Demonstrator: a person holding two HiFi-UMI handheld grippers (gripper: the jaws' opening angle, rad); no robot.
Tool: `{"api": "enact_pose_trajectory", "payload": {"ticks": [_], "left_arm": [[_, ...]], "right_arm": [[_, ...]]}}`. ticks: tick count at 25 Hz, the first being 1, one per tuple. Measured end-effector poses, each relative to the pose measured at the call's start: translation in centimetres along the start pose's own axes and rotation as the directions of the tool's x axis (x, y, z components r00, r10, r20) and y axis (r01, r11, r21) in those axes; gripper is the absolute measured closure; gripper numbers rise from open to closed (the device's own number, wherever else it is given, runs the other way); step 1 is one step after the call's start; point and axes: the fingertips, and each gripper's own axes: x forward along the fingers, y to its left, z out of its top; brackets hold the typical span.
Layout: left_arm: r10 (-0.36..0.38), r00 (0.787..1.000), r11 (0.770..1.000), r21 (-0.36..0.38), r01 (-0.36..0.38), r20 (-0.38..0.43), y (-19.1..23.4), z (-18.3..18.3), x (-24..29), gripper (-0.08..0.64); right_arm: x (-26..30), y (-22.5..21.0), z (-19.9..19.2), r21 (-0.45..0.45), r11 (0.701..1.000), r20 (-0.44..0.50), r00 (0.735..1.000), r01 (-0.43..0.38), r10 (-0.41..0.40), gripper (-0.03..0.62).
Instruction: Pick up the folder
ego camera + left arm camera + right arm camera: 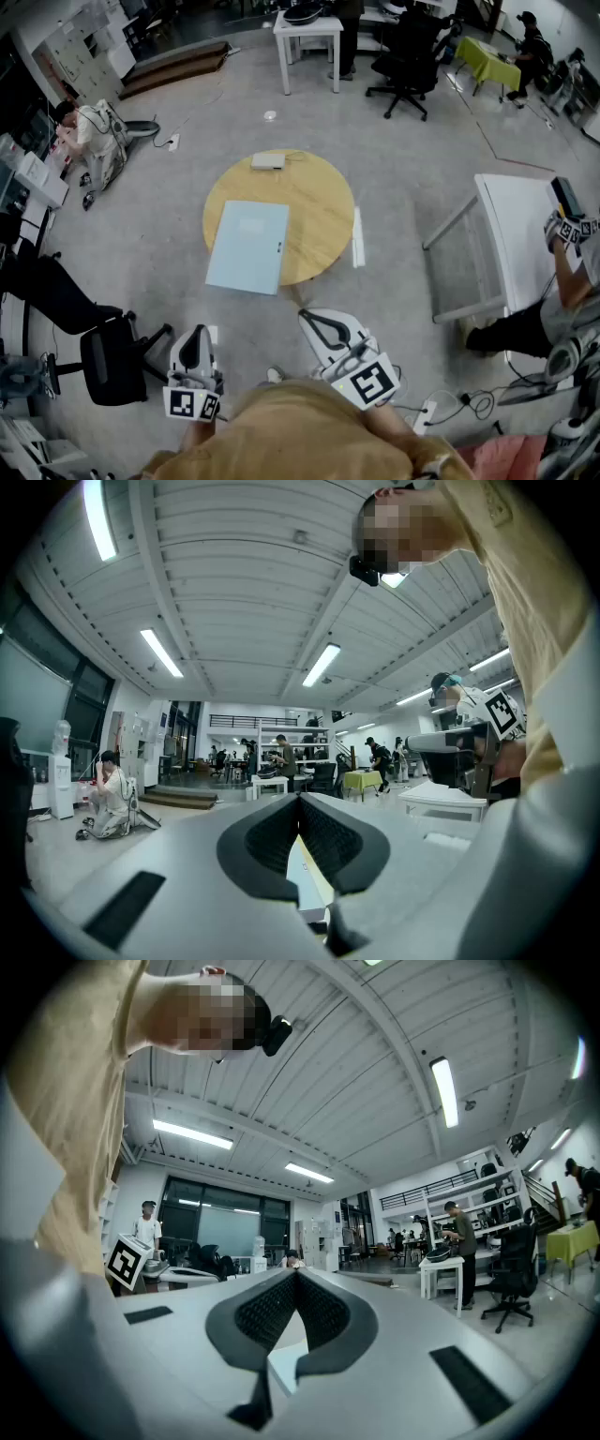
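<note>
Blue folder (248, 247) lay on round table (319, 202), overhanging its near edge, we held left gripper (196, 330), right gripper (304, 315) clenched, empty, apart from it.

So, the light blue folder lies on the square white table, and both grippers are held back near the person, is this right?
Not quite. The folder lies on the round wooden table, not a square white one; the head view shows it. The left gripper and right gripper are indeed held back near the person.
</note>
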Motion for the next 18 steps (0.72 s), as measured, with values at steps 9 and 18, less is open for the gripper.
{"api": "enact_pose_trajectory", "payload": {"ticks": [9,18], "left_arm": [[0.000,1.000,1.000,-0.019,0.000,-0.011,-1.2,-1.2,-0.2,0.557],[0.018,0.999,0.996,-0.085,-0.021,-0.036,-2.0,-3.3,-0.5,0.557]], "right_arm": [[-0.3,-0.5,-0.9,-0.033,0.999,0.001,1.000,-0.004,0.004,0.595],[-1.2,-1.1,-1.1,0.000,1.000,0.013,1.000,-0.004,0.004,0.595]]}}
